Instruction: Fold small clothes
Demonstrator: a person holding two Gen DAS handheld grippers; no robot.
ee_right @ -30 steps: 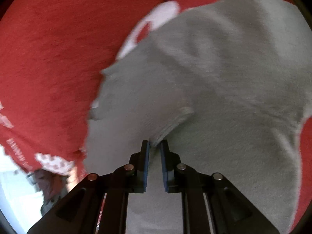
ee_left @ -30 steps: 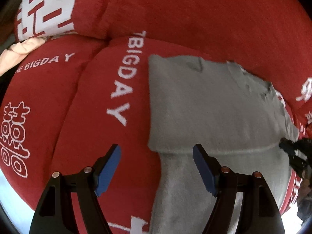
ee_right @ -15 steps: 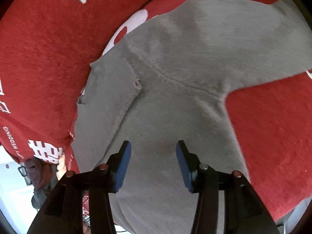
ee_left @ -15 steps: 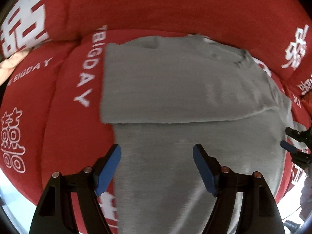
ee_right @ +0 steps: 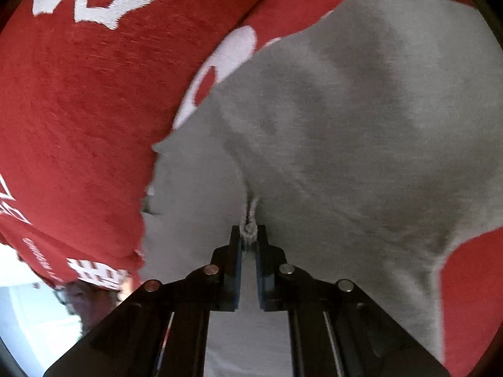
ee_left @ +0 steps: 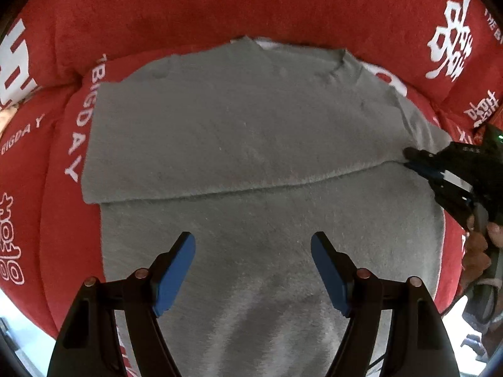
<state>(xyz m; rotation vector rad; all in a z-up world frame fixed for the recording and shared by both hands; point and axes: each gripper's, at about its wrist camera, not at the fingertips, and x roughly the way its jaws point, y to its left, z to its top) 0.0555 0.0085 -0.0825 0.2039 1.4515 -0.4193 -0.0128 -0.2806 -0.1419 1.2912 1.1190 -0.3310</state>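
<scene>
A small grey T-shirt (ee_left: pixel 245 132) lies flat on a red blanket (ee_left: pixel 283 9), its left sleeve part folded over the body. My left gripper (ee_left: pixel 253 267) hovers above the lower body of the shirt, pointing straight down, jaws open and holding nothing. At the shirt's right edge, my right gripper (ee_left: pixel 411 160) pinches the hem of the right sleeve. In the right wrist view the grey T-shirt (ee_right: pixel 361 144) fills the middle, and the right gripper (ee_right: pixel 249 235) is shut on a bunched bit of the sleeve hem.
The red blanket (ee_right: pixel 78 110) carries white characters and lettering and rises in a padded ridge behind the shirt. A person's hand (ee_left: pixel 481 245) holds the right gripper's handle at the right edge. A person (ee_right: pixel 91 298) shows at the lower left beyond the blanket's edge.
My left gripper has slid right, from the shirt's left edge to over its middle. The right gripper opened, moved in on the sleeve hem and shut on it.
</scene>
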